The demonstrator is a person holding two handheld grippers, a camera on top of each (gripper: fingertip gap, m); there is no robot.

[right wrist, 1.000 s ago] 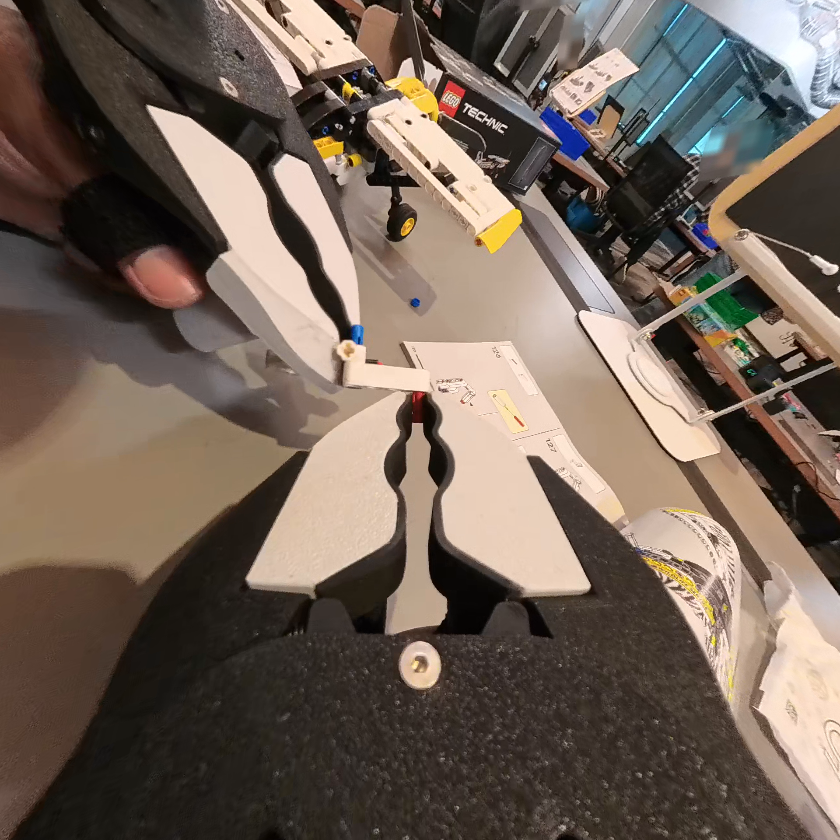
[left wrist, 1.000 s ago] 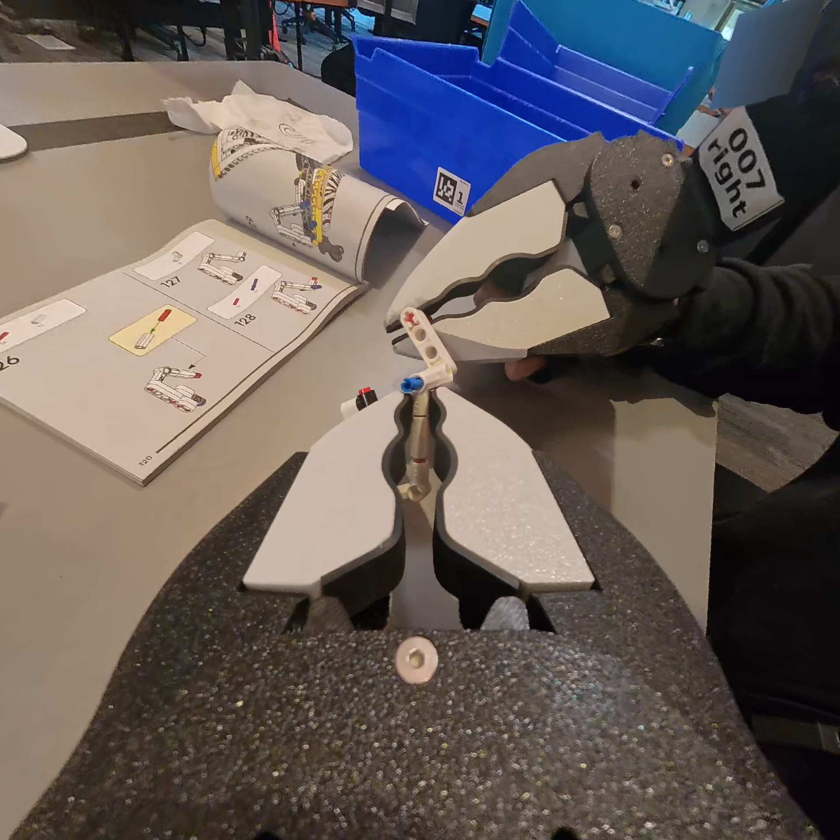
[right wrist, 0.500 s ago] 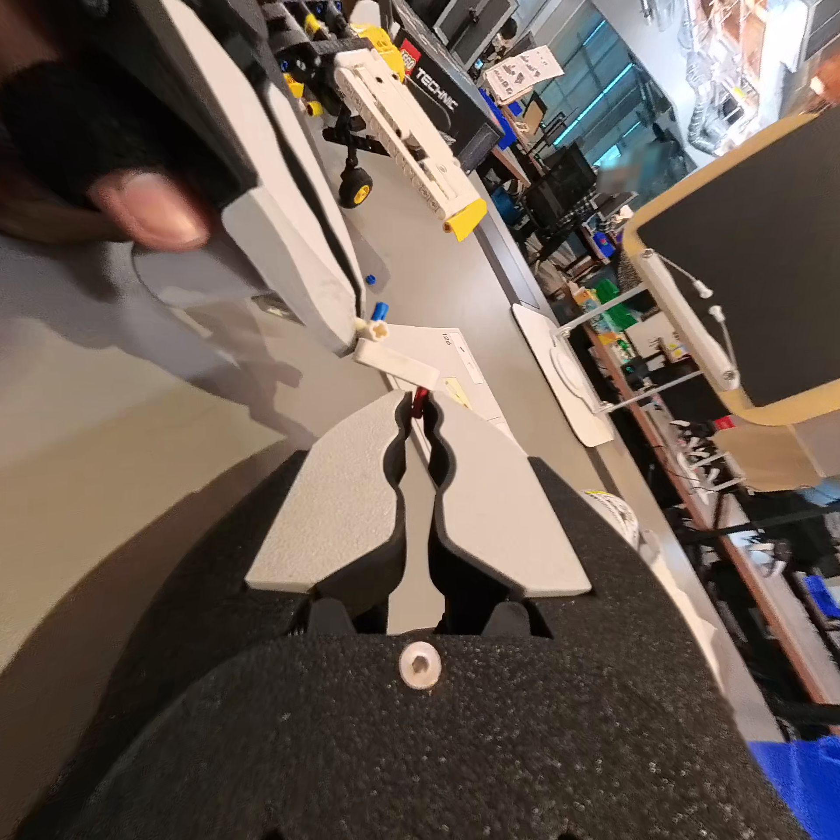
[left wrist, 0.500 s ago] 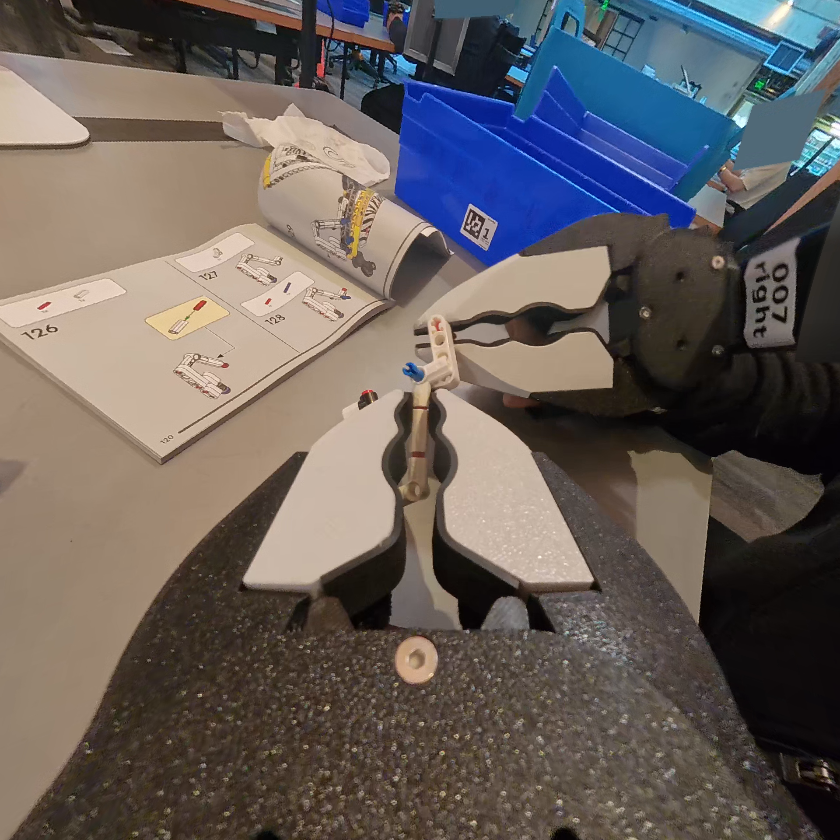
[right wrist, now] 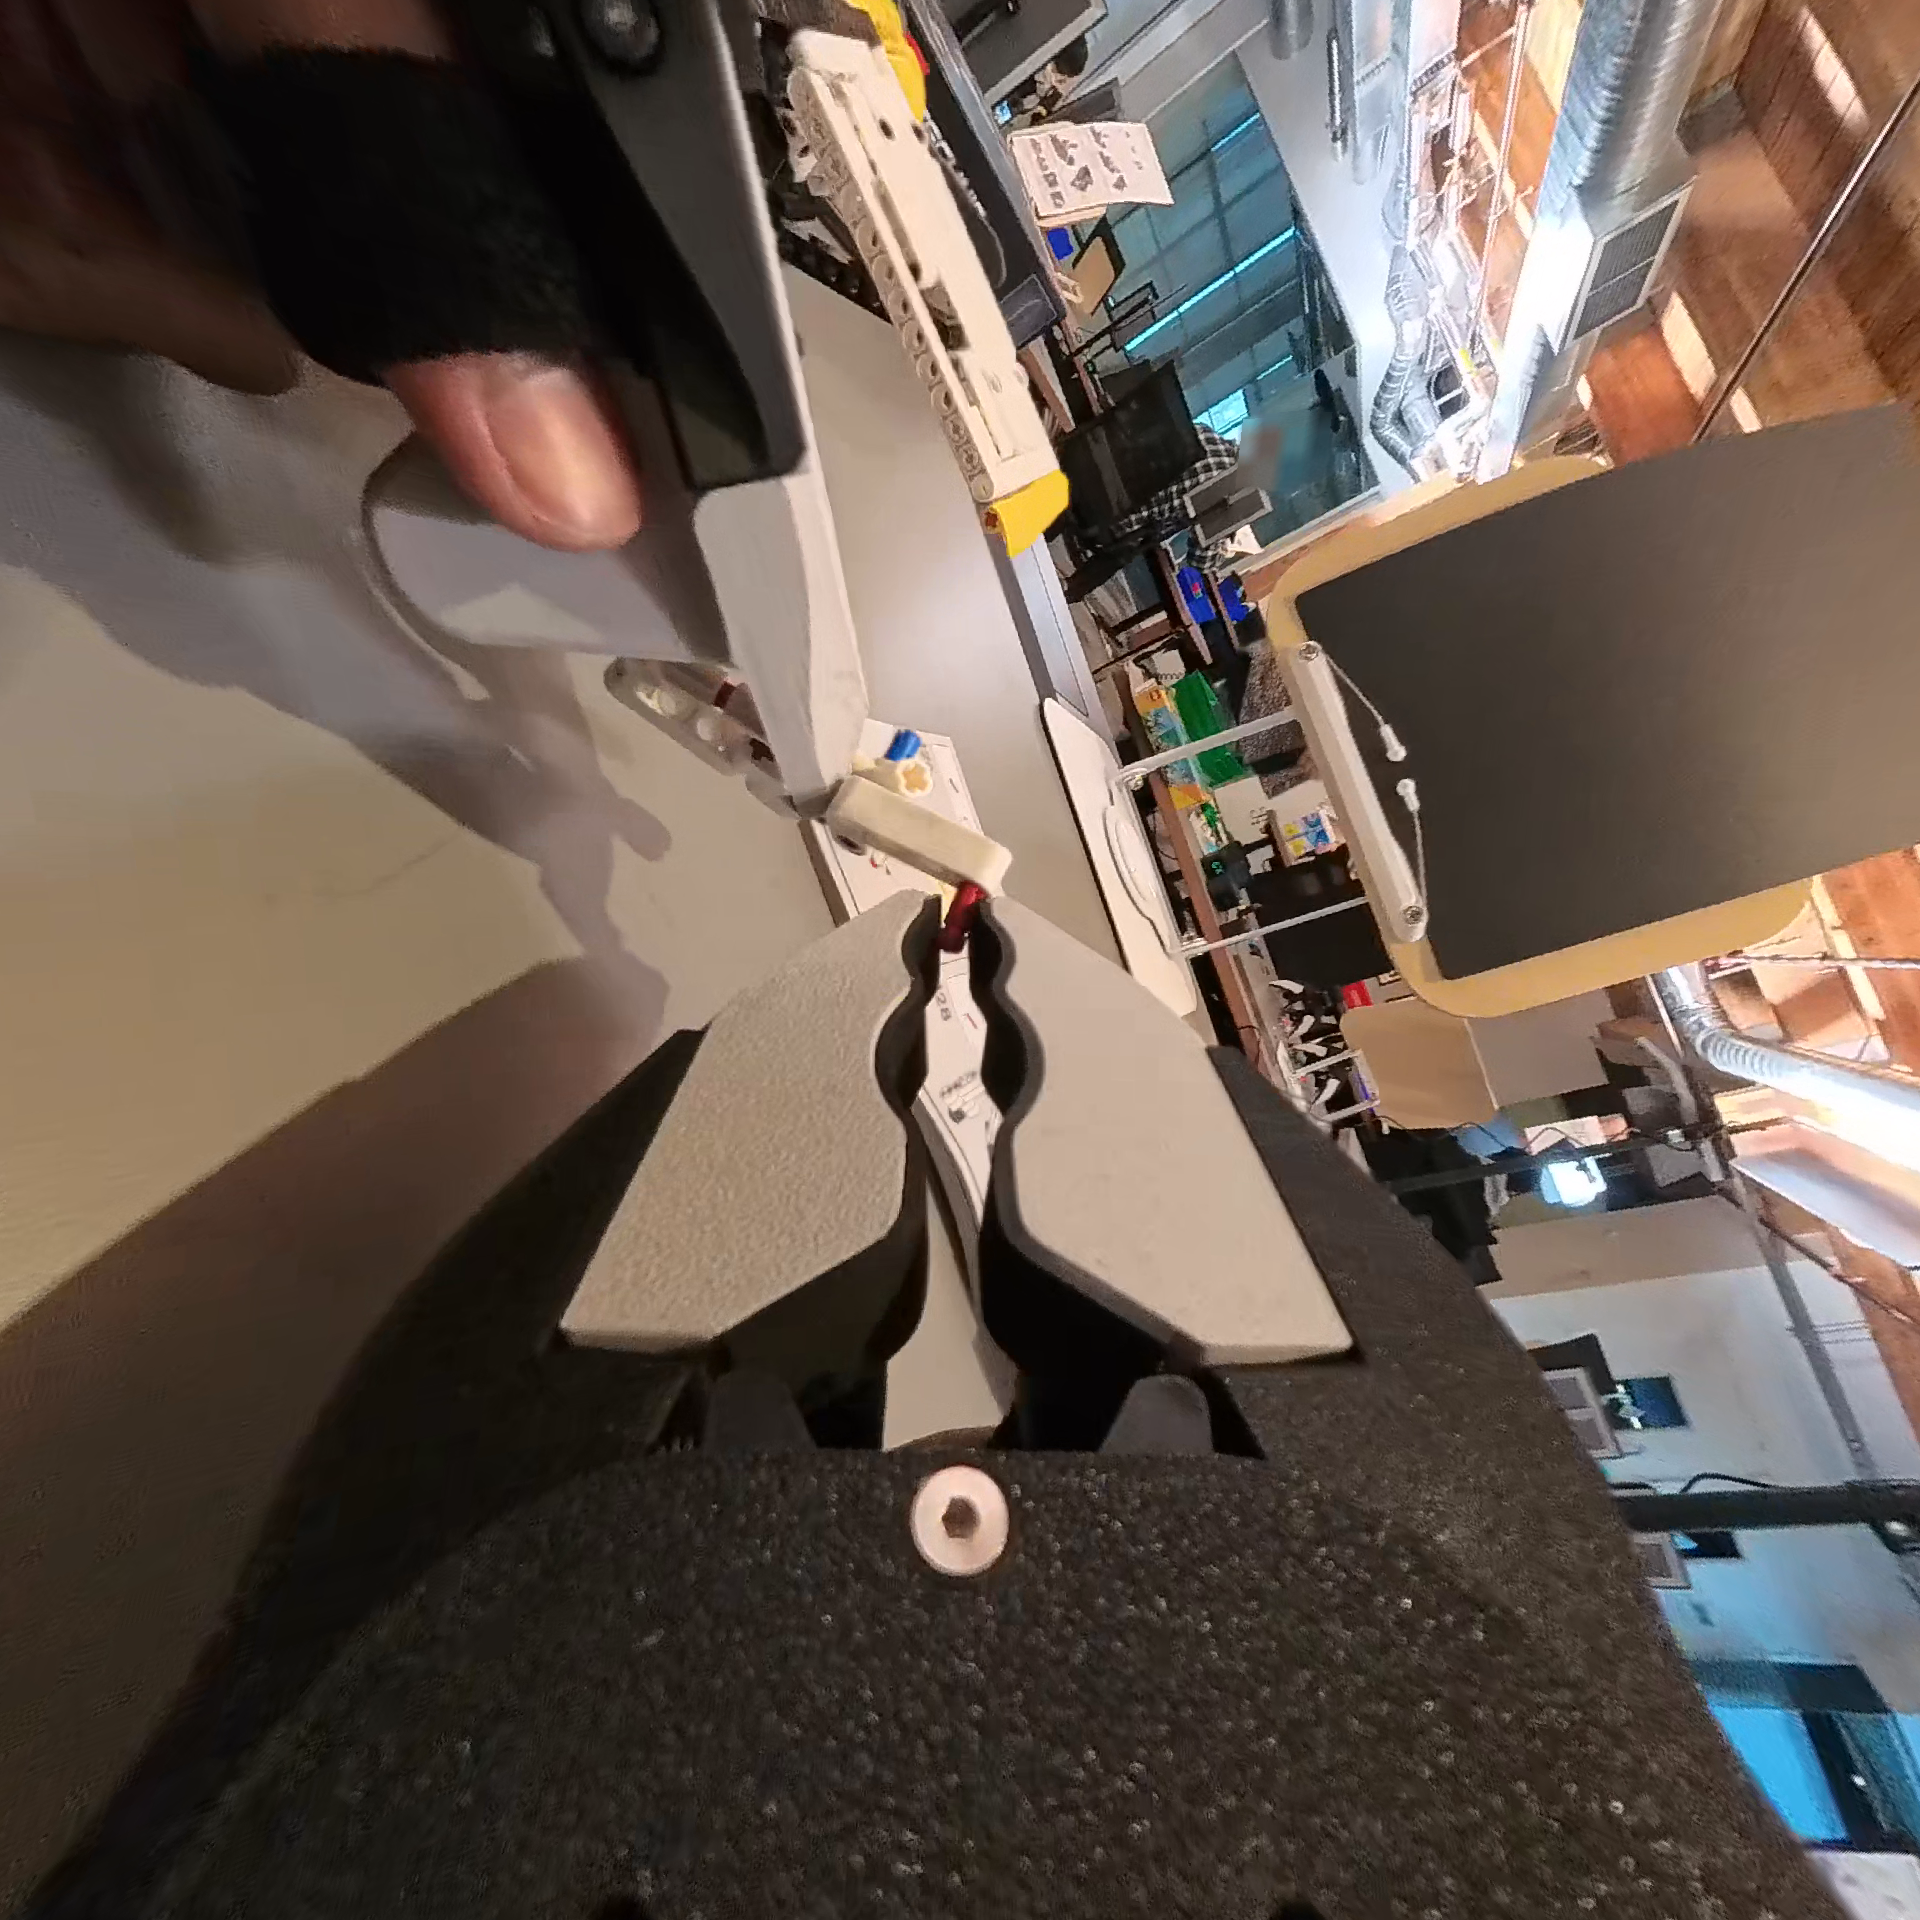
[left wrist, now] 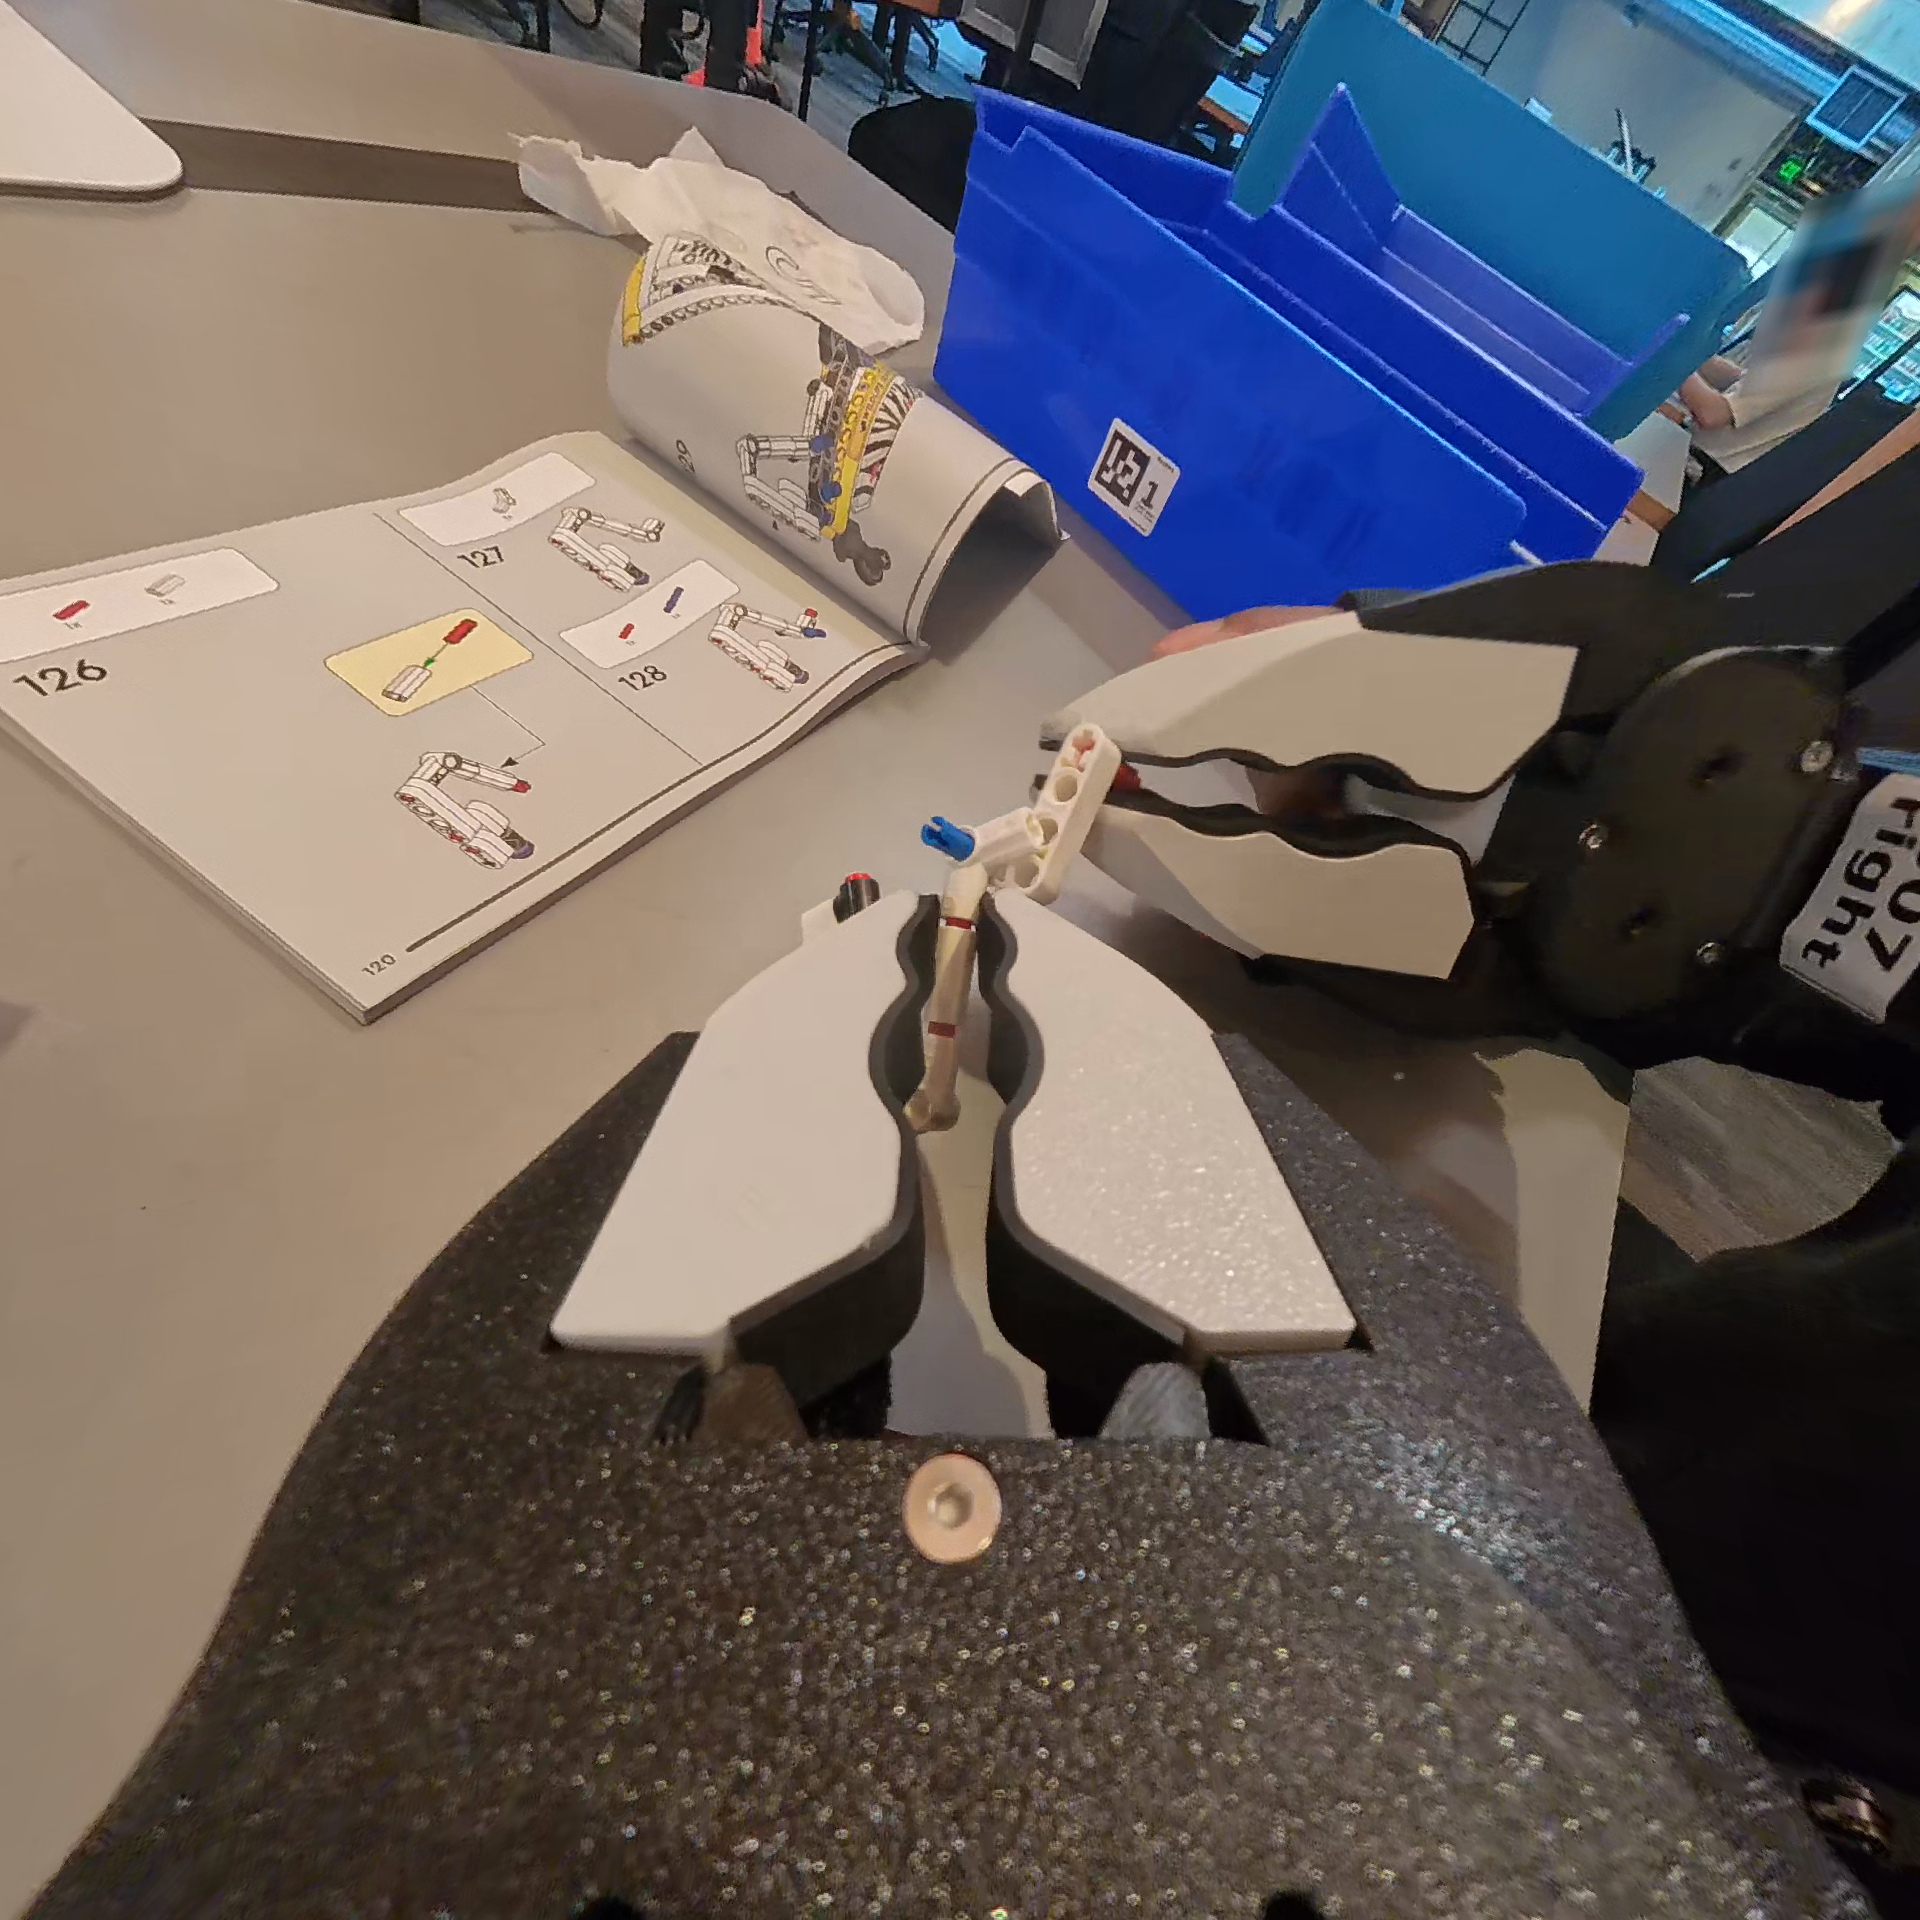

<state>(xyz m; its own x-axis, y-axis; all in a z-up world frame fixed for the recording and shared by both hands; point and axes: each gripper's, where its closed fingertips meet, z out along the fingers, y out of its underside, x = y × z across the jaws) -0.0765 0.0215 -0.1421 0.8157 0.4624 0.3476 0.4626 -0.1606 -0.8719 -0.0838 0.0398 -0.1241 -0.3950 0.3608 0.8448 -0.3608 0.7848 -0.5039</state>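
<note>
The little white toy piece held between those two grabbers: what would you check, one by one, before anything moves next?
1. Left gripper clamped on the thin beige rod with red bands: ok, the rod sits between its pads.
2. Right gripper clamped on the small dark red pin: ok, pinched at its fingertips.
3. Red pin joined to the white plastic beam with round holes: ok, it enters the beam's end.
4. Short blue peg seated in the white connector: ok.
5. How firmly rod and beam are joined: cannot tell.
6. Open grey instruction booklet apart from both grippers: ok.
</note>
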